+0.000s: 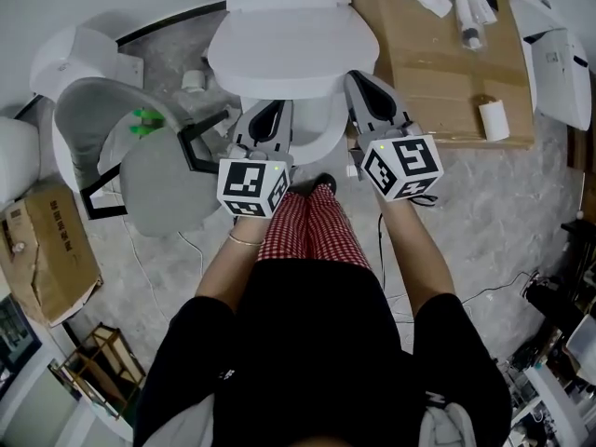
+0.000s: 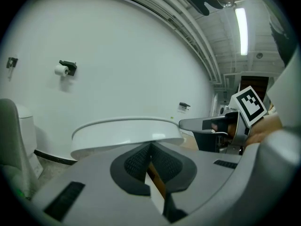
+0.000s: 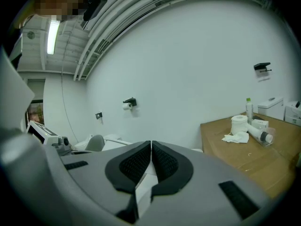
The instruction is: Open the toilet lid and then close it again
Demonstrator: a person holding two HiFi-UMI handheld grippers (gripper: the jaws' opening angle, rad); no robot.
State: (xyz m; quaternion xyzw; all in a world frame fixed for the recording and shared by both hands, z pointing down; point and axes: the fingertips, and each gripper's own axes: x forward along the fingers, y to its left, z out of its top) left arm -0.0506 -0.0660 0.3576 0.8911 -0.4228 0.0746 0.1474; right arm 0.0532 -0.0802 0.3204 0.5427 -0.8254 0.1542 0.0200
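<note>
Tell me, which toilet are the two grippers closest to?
The all-white toilet straight ahead: the left gripper and right gripper sit at its front. The grey-lidded toilet stands off to the left.

grippers (image 1: 269, 112) (image 1: 366, 82): 2 | toilets (image 1: 291, 49) (image 1: 98, 119): at least 2 | cardboard box (image 1: 47, 250): 1 | paper roll (image 1: 494, 119): 1

A workshop-like test room: several toilets (image 1: 293, 49), a cardboard box (image 1: 47, 250), loose cables (image 1: 494, 291).
</note>
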